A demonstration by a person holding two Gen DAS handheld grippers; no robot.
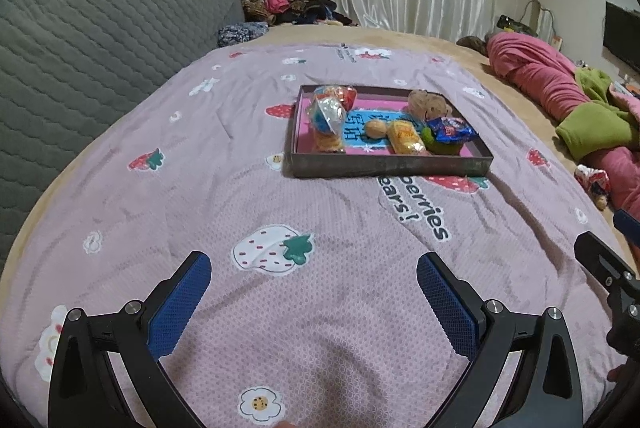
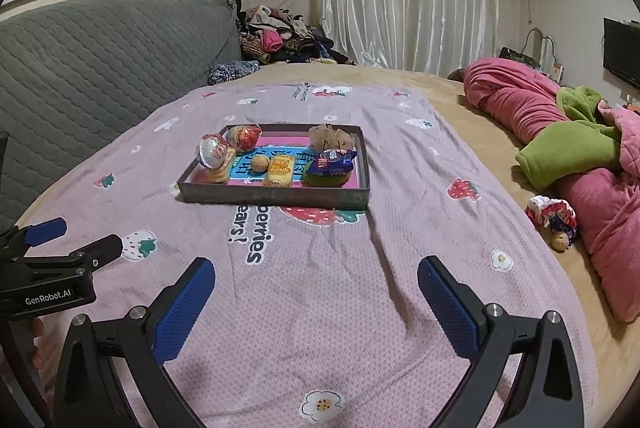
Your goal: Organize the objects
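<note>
Progress, judged from the current layout: nearly everything sits inside the tray (image 2: 276,197) on the pink strawberry sheet (image 2: 320,308). In it you have two foil-wrapped snacks (image 2: 212,150) at the left end, a round nut (image 2: 260,162) beside a yellow packet (image 2: 280,168) mid-tray, and a blue packet (image 2: 334,161) lying on a green item (image 2: 326,180), with a brown plush (image 2: 330,137) at the far right corner. One stray remains: a small red-white-blue wrapped item (image 2: 554,218) on the tan blanket (image 2: 500,156), well apart from the tray, near the pink quilt (image 2: 520,96). It probably goes in next, and your right side is nearer. Left gripper (image 1: 314,284): fingers spread wide, holding nothing, hovering over bare sheet. Right gripper (image 2: 316,288): likewise spread wide and empty, touching nothing.
</note>
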